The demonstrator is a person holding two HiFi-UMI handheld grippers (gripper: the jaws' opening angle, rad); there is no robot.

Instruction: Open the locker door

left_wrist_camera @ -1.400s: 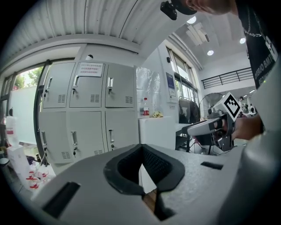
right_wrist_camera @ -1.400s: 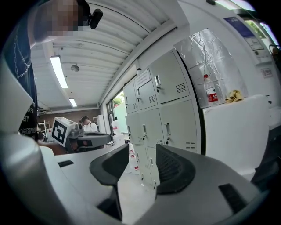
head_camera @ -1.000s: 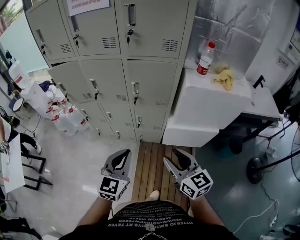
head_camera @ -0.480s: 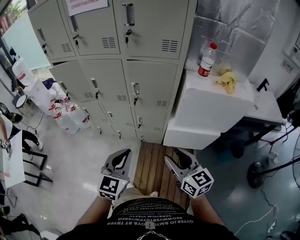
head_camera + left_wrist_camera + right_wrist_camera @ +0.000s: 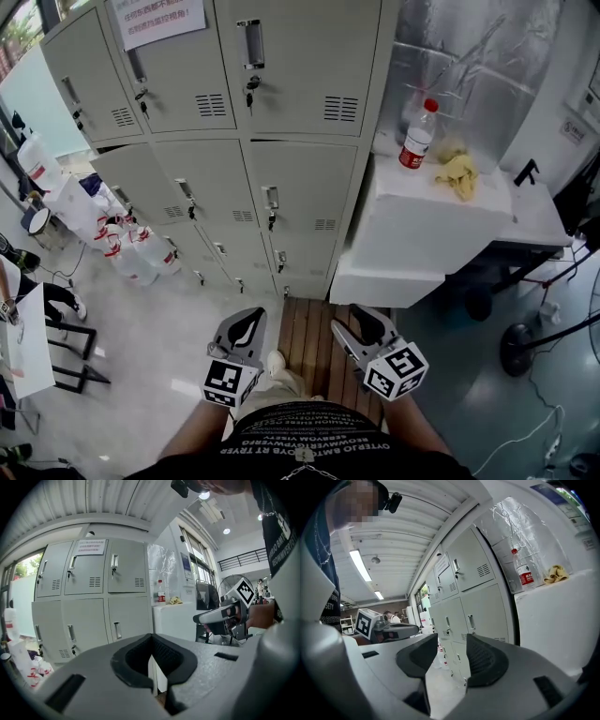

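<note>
Facing closed lockers, left claw together, right claw apart and empty, capped bottle atop white box.

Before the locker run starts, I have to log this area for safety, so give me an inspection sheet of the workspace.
Surface: grey floor; wooden slat board in front of the lockers.
Job's things: lockers, every visible door shut; keys hang in several locks.
Clutter: red-capped bottle and yellow cloth on the white cabinet; white jugs beside the lockers.
Grippers: left gripper shut, empty; right gripper open, empty; both apart from the lockers.
Cables: white cable on the floor at right.
Surroundings: foil-covered wall; desk at right.
</note>
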